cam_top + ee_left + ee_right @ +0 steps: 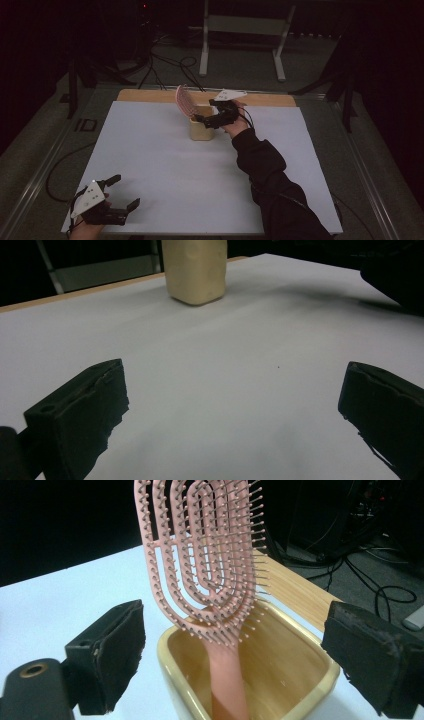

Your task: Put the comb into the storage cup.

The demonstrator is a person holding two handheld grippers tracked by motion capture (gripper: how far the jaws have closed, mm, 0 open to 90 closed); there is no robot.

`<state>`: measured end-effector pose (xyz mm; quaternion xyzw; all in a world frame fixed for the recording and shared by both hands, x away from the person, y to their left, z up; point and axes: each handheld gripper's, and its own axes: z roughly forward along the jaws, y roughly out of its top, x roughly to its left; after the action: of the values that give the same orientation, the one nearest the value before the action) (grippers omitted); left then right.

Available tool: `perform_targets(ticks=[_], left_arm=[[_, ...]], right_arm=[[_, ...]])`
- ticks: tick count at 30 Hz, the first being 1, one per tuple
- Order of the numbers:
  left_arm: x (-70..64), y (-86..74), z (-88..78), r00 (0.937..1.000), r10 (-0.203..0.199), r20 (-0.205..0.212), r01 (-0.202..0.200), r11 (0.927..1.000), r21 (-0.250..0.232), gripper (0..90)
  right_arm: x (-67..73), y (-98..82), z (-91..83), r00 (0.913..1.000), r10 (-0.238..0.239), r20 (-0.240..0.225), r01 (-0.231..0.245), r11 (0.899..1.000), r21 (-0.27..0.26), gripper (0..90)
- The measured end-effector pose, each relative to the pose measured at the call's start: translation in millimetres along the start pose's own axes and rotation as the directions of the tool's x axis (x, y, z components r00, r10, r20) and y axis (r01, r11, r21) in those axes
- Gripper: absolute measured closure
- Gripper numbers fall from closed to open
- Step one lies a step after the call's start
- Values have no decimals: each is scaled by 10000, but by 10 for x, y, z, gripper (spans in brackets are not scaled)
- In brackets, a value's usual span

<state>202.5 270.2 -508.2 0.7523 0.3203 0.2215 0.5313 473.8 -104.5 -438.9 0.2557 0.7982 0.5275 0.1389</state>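
A pink vented hairbrush [205, 565] stands handle-down in a cream square cup [280, 675], its bristled head leaning out over the rim. From above, the hairbrush [184, 101] and the cup [201, 127] sit at the far middle of the white mat [165, 165]. My right gripper [206, 111] hovers just right of the cup, open, its jaws on either side of the cup and touching nothing. My left gripper [125, 191] rests open at the mat's near left corner, with nothing between its jaws. The cup [196, 270] shows far off in the left gripper view.
The mat lies on a wooden table [150, 95] whose bare strip shows at the far edge. Beyond it are cables [170, 65] on the floor and a white frame stand [240, 35]. A dark sleeve [270, 175] crosses the mat's right side.
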Motion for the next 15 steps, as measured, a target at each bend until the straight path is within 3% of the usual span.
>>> perform_targets(ticks=[7, 15], left_arm=[[-15, 11, -10, 9999, 106, 22, -106, 9999, -60, 0], [-12, 11, -10, 9999, 104, 35, -104, 9999, -61, 0]], right_arm=[[26, 23, -111, 10000, 55, 3, -55, 9999, 90, 94], [37, 76, -250, 9995, 309, 3, -309, 9977, 605, 91]])
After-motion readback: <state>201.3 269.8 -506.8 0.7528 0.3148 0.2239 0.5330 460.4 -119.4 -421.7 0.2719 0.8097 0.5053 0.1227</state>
